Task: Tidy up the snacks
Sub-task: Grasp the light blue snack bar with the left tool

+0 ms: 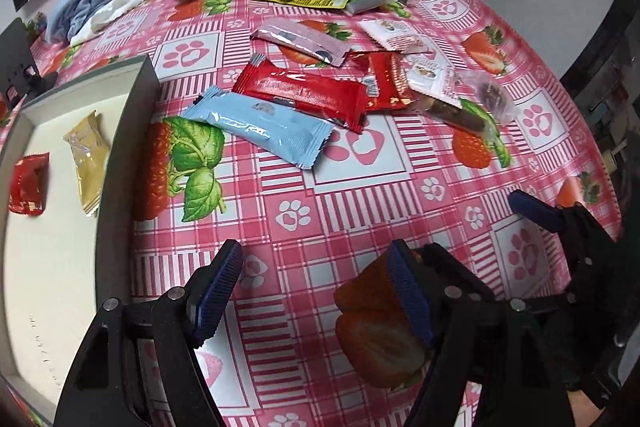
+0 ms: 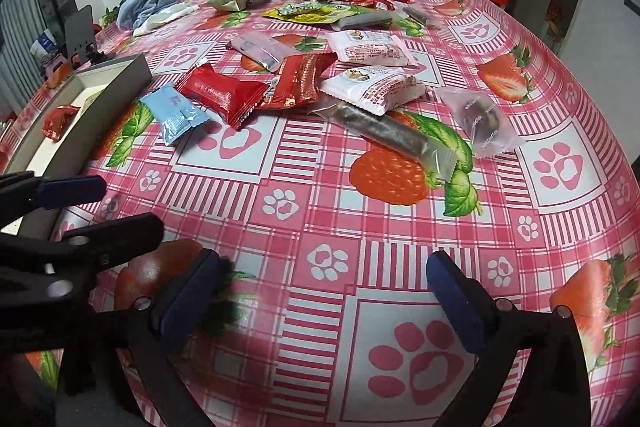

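Gaping wide, left gripper jaws empty, right gripper likewise

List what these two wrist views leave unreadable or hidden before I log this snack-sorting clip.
- Box: its near end is cut off by the left wrist view's edge; in the right wrist view its wall hides most of the inside.
- Gold packet and red packet: print is too small to read.
- Far snack pile: too small and overlapped to count.
- Clear-wrapped roll: its far end lies under the white packet.
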Demonstrator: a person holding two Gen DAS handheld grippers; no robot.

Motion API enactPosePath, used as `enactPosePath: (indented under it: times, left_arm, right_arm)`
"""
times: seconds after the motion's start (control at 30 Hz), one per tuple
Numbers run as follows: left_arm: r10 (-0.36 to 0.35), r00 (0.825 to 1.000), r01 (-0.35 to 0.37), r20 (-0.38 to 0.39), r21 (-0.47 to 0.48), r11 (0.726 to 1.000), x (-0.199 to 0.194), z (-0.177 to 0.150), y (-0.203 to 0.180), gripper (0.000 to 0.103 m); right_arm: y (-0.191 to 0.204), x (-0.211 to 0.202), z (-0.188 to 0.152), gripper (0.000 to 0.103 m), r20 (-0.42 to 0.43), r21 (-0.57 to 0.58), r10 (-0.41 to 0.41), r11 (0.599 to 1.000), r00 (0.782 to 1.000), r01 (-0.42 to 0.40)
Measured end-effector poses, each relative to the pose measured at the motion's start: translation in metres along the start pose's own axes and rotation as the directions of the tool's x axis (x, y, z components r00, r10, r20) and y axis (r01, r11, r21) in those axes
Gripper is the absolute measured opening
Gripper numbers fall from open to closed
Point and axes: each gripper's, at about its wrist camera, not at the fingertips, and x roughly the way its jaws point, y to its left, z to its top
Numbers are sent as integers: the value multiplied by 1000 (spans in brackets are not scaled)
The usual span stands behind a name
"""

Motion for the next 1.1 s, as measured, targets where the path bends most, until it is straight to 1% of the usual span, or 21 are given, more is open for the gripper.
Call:
enactPosePath:
  times: [0.1, 0.33, 0.47, 0.63, 0.73, 0.83, 0.9, 1.0, 1.07, 1.1]
  left_arm:
    - [22, 1000, -22, 21, 2, 1000, 3, -1, 0, 78]
    - [36, 998, -34, 60, -33, 999, 4, 0, 7, 79]
    - [54, 996, -51, 66, -40, 998, 6, 3, 11, 79]
    - [39, 996, -33, 75, -79, 996, 8, 14, 26, 79]
    - [16, 997, -7, 73, -134, 991, 9, 20, 35, 79]
    - [-23, 998, 36, 62, -220, 975, 10, 31, 41, 79]
    - [-40, 998, 54, 55, -281, 958, 13, 40, 44, 79]
    - [-43, 998, 59, 51, -353, 934, 18, 53, 48, 79]
    - [-7, 999, 22, 40, -389, 921, 22, 62, 51, 79]
    - [27, 999, -15, 25, -392, 920, 25, 66, 51, 79]
  right_arm:
    - [1, 0, 0, 103, 2, 0, -2, 1000, 1000, 2]
    - [1, 0, 0, 103, 4, 0, -1, 1000, 1000, 1]
    - [0, -2, -2, 103, 9, -2, 1, 1000, 1000, -1]
    - [0, -2, -2, 103, 9, -2, 2, 1000, 1000, -2]
    - [0, -2, -2, 103, 10, -2, 2, 1000, 1000, -2]
    - [0, -2, -2, 103, 10, -2, 2, 1000, 1000, -2]
    - [0, -2, -2, 103, 10, -3, 2, 1000, 1000, -2]
    - [0, -2, -2, 103, 9, -5, 3, 1000, 1000, -3]
    - [0, -3, -2, 103, 11, -3, 8, 1000, 1000, -8]
    - [0, -3, -2, 103, 12, -2, 10, 1000, 1000, -10]
